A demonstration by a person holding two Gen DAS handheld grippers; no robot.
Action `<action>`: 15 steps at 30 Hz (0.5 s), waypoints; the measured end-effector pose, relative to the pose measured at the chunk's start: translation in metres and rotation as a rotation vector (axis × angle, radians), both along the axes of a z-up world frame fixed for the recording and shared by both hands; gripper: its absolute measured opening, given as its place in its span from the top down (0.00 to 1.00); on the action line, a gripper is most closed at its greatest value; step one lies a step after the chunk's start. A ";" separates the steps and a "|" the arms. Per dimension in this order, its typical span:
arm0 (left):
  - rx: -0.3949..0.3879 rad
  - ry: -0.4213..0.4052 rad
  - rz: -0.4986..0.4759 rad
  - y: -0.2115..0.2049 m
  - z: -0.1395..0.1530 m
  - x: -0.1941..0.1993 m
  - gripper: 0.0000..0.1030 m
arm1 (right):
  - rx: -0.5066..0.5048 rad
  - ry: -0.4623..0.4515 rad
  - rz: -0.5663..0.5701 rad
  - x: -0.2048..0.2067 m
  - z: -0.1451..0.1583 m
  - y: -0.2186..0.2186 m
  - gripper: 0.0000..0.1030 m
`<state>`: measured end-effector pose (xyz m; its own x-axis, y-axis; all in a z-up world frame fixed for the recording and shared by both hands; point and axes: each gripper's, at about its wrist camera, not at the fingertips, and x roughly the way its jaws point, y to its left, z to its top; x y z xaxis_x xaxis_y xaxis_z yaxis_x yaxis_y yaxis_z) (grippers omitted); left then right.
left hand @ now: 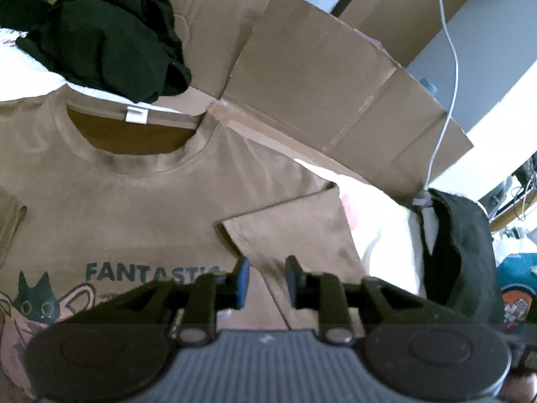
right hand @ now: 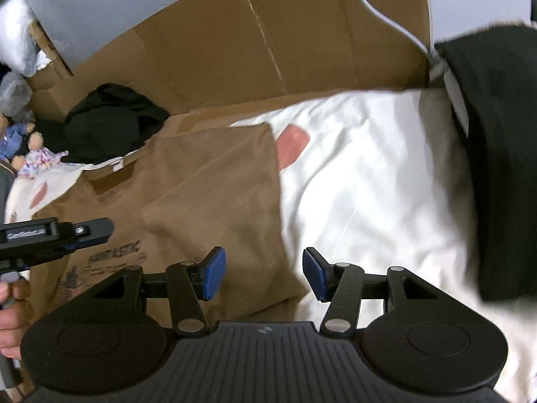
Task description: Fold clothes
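Item: brown tee (left hand: 141, 201), flat on white sheet (right hand: 369, 174), sleeve (left hand: 295, 231) folded in. My left gripper (left hand: 266, 280) narrowly parted, empty; right gripper (right hand: 263, 273) half-open, empty. Next: pinch the tee's side edge and fold it evenly.

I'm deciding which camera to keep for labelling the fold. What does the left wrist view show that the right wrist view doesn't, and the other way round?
Only the left wrist view shows the brown T-shirt's neckline with its white tag, its cat print, and a white cable.

Only the right wrist view shows the soft dolls, the left tool from outside, a hand, and the right tool, open and empty.

Both show the shirt with one sleeve folded in, the crumpled black garment, the cardboard and white bedding.
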<state>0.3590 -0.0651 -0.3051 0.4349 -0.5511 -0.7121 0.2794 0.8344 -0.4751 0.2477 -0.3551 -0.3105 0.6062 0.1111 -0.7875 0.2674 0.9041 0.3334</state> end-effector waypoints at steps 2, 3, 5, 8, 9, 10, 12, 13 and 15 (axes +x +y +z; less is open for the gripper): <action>0.013 -0.009 0.028 0.002 -0.003 0.005 0.74 | 0.046 0.022 -0.003 -0.004 -0.012 0.011 0.45; 0.024 -0.018 0.041 0.002 -0.005 0.008 0.74 | 0.062 0.031 -0.004 -0.005 -0.018 0.016 0.45; 0.035 -0.029 0.058 0.003 -0.008 0.013 0.73 | 0.091 0.043 -0.011 -0.006 -0.026 0.023 0.45; 0.033 -0.025 0.069 0.005 -0.016 0.024 0.72 | 0.144 0.064 -0.037 -0.007 -0.039 0.031 0.46; 0.033 -0.019 0.072 0.004 -0.020 0.027 0.72 | 0.154 0.066 -0.045 -0.007 -0.041 0.033 0.46; 0.034 -0.014 0.074 0.004 -0.023 0.030 0.72 | 0.174 0.067 -0.063 -0.007 -0.045 0.035 0.46; 0.035 -0.005 0.074 0.002 -0.029 0.036 0.72 | 0.184 0.063 -0.079 -0.007 -0.047 0.039 0.46; 0.037 -0.002 0.073 0.001 -0.033 0.040 0.72 | 0.189 0.064 -0.090 -0.006 -0.048 0.040 0.46; 0.055 -0.019 0.070 -0.003 -0.037 0.043 0.72 | 0.196 0.064 -0.106 -0.005 -0.050 0.042 0.47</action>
